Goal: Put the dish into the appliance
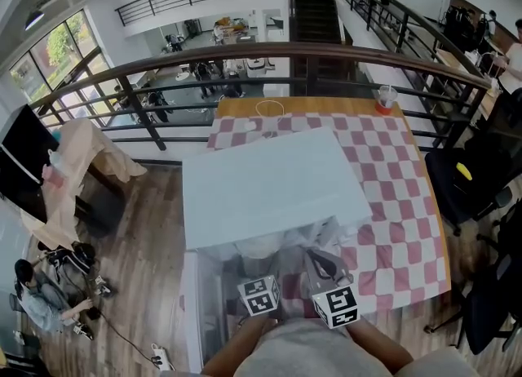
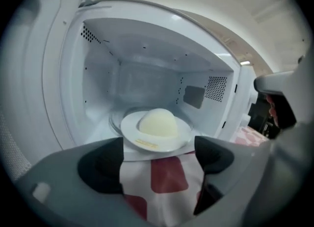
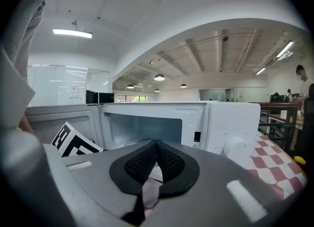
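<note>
The microwave stands open, its door swung out to its left. Inside it, a glass turntable carries the dish, which sits in the middle of the cavity floor, near the front opening. The dish is a round white plate holding one smooth, pale yellowish dome. It lies flat with the dome's rounded side up. Being round, it has no long axis, and a small yellowish mark on its rim faces the opening.

In front of the microwave's opening, the left gripper has its jaws spread wide with nothing between them; only the red-and-white checked cloth of the surface shows beneath. The right gripper, also before the microwave, has its jaws pressed together and empty.
</note>
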Tool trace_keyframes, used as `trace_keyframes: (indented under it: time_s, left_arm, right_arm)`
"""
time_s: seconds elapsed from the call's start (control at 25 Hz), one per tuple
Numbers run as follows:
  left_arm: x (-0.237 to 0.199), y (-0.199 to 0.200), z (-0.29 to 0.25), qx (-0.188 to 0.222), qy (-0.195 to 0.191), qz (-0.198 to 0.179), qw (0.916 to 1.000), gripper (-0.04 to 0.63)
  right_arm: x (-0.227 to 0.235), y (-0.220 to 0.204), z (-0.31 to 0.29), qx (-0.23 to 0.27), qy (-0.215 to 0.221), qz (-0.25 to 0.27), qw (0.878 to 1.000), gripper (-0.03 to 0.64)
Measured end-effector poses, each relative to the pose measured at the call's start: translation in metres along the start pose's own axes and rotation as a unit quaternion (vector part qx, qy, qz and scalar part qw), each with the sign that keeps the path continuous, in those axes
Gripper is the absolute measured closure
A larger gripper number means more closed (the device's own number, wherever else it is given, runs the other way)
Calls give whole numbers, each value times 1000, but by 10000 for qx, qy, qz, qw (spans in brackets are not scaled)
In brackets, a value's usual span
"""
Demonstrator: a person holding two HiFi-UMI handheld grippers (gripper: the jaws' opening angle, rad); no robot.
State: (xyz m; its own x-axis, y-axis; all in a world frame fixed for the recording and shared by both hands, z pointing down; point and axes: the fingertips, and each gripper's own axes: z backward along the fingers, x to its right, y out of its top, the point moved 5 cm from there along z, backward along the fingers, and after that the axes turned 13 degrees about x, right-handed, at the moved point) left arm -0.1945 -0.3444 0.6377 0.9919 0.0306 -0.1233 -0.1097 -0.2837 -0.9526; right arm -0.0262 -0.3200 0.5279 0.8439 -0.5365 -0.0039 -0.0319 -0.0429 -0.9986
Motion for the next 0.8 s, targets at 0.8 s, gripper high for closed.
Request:
trace_keyframes:
  time_s: [0.8]
  left_arm:
    - [-5,13,-31,-315,286,-511,9978,314]
  right_arm:
    - [-1,-1,6,-32,-31,88,10000,617]
